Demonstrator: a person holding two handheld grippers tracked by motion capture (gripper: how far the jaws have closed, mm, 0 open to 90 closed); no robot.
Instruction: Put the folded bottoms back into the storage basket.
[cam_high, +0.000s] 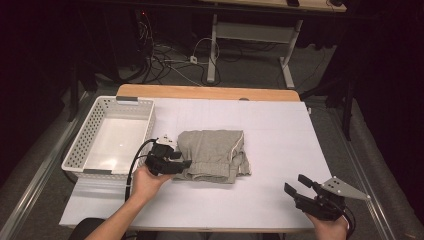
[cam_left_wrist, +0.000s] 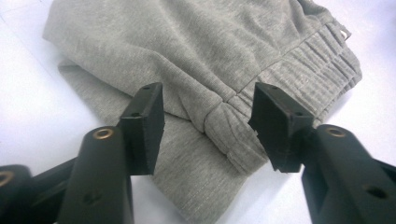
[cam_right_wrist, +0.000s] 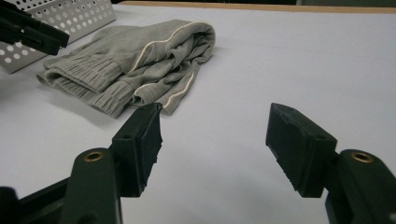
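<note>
Here we see folded grey sweatpants (cam_high: 214, 155) lying near the middle of the white-covered desk (cam_high: 280, 135), just right of a white perforated basket (cam_high: 112, 137). Their long axis runs roughly left to right across the desk, the ribbed elastic waistband (cam_left_wrist: 299, 74) along the edge nearest us and a pale piping stripe (cam_right_wrist: 161, 44) on the right side. Our left gripper (cam_left_wrist: 208, 116) sits at the bundle's near-left corner, jaws spread to either side of a ribbed fold, not pinching it. Our right gripper (cam_high: 300, 186) is well apart, at the desk's near-right, its jaws spread wide over bare surface.
</note>
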